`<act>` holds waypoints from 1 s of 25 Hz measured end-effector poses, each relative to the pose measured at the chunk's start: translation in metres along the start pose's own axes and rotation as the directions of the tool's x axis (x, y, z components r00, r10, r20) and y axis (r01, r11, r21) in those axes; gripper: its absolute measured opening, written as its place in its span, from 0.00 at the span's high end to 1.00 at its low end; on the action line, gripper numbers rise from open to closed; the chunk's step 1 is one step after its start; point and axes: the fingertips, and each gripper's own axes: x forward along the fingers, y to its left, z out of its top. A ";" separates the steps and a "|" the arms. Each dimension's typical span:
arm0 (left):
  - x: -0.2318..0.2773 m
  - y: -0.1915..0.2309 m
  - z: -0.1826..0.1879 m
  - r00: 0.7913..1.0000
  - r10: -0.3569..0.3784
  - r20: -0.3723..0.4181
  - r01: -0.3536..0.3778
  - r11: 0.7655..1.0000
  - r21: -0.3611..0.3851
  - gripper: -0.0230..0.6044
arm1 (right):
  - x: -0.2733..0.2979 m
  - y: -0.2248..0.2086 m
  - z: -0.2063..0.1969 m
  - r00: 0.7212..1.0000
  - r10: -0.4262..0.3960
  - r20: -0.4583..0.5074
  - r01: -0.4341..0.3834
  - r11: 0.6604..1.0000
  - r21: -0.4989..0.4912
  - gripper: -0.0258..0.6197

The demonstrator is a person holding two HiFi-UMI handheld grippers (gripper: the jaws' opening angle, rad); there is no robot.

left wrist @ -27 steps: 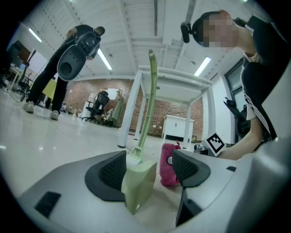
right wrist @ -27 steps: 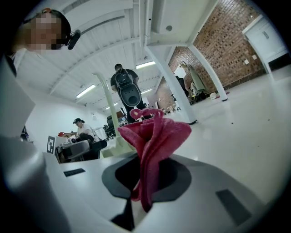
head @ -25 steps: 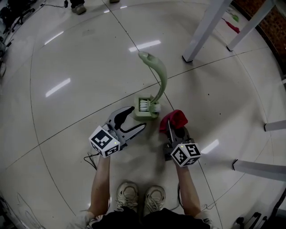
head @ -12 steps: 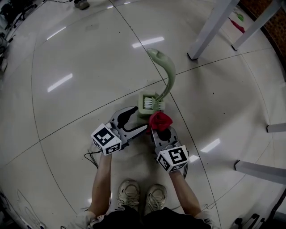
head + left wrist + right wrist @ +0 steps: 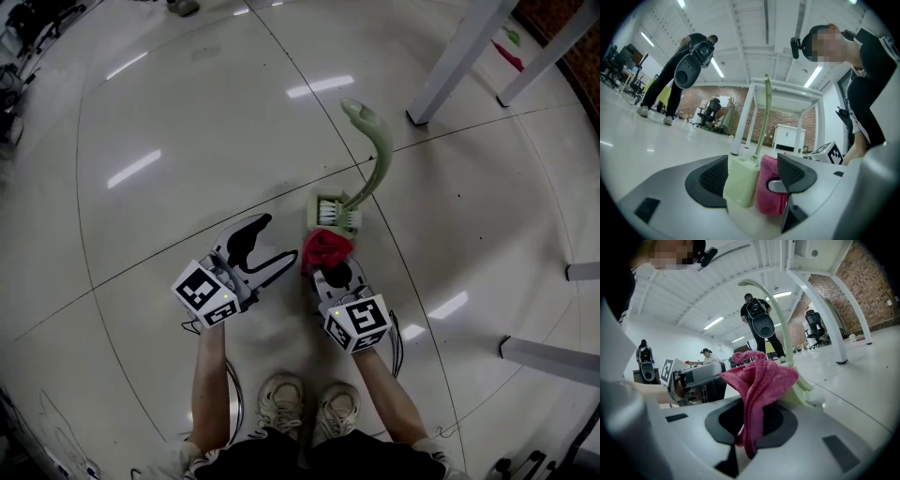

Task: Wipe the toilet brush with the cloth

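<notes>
A pale green toilet brush point(image 5: 373, 159) stands in its green holder point(image 5: 335, 213) on the floor, its curved handle rising up. My right gripper point(image 5: 325, 255) is shut on a red cloth point(image 5: 324, 248), which is bunched against the holder's near side. In the right gripper view the cloth point(image 5: 757, 380) hangs from the shut jaws in front of the brush handle point(image 5: 780, 322). My left gripper point(image 5: 260, 246) is open, just left of the holder. Its own view shows the holder point(image 5: 740, 180) and cloth point(image 5: 769, 192) between the spread jaws, untouched.
White table legs point(image 5: 455, 61) stand on the glossy tiled floor at the upper right, with more legs point(image 5: 548, 356) at the right edge. My shoes point(image 5: 309, 412) are at the bottom. People stand in the background point(image 5: 675, 70) of the left gripper view.
My right gripper carried the red cloth left and forward, from beside the holder up against it. The left gripper shifted slightly left and stayed open.
</notes>
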 end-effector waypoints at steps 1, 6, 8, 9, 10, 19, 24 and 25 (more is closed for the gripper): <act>-0.005 0.002 0.003 1.000 0.011 0.005 -0.011 1.000 0.003 0.46 | 0.004 0.003 -0.003 1.000 0.009 -0.009 -0.009 1.000 -0.003 0.91; -0.020 0.001 0.028 0.998 0.023 0.066 -0.026 0.999 0.039 0.46 | 0.007 0.020 0.007 0.999 0.051 -0.001 -0.051 0.999 0.013 0.91; -0.015 -0.012 0.058 0.991 -0.042 0.125 0.036 0.998 0.045 0.46 | -0.004 0.020 0.019 0.999 0.049 0.025 -0.049 0.998 0.026 0.91; -0.009 -0.019 0.079 0.983 -0.088 0.160 0.081 0.995 0.051 0.46 | -0.011 0.018 0.026 0.998 0.043 0.041 -0.045 0.998 0.038 0.91; -0.002 -0.025 0.104 0.971 -0.134 0.200 0.124 0.991 0.058 0.46 | -0.018 0.016 0.034 0.997 0.037 0.061 -0.040 0.998 0.055 0.91; 0.087 -0.060 0.232 0.891 -0.381 0.247 0.366 0.924 0.108 0.46 | -0.076 0.011 0.100 0.981 0.005 0.195 -0.029 0.993 0.118 0.91; 0.096 -0.055 0.247 0.894 -0.349 0.282 0.336 0.937 0.092 0.78 | -0.092 0.004 0.121 0.979 0.007 0.203 -0.023 0.997 0.079 0.91; 0.096 -0.052 0.248 0.894 -0.338 0.294 0.329 0.941 0.080 0.78 | -0.094 0.001 0.125 0.977 0.004 0.213 -0.019 0.997 0.069 0.91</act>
